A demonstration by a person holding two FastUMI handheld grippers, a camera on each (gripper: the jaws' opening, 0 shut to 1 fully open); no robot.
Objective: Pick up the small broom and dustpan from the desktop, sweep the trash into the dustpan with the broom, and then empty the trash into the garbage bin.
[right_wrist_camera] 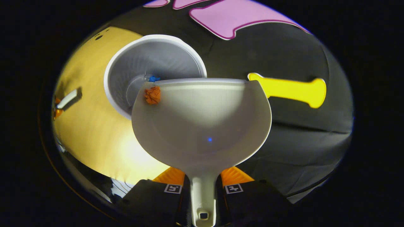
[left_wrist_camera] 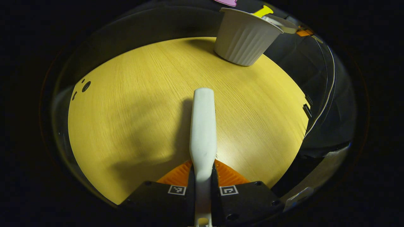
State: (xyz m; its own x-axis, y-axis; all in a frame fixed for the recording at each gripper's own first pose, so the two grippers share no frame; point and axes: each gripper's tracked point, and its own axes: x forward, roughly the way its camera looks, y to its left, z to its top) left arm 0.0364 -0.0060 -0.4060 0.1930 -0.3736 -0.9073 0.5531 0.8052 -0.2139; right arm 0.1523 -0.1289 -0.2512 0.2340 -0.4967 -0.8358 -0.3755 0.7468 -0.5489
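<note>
- Right claw (right_wrist_camera: 202,186) was clamped on the dustpan (right_wrist_camera: 202,126) handle, pan held out over the rim of the white garbage bin (right_wrist_camera: 151,60).
- Orange paper wad (right_wrist_camera: 152,95) sat at the pan's front left edge; a blue scrap (right_wrist_camera: 154,78) lay inside the bin.
- Left claw (left_wrist_camera: 202,189) was clamped on the white broom (left_wrist_camera: 203,126) handle, which pointed out over the wooden bench (left_wrist_camera: 126,119).
- Left gripper view had the ribbed bin (left_wrist_camera: 244,39) upright at the bench's far edge.
- Right gripper view caught the other claw (right_wrist_camera: 64,102) far left, over the bench (right_wrist_camera: 91,132).
</note>
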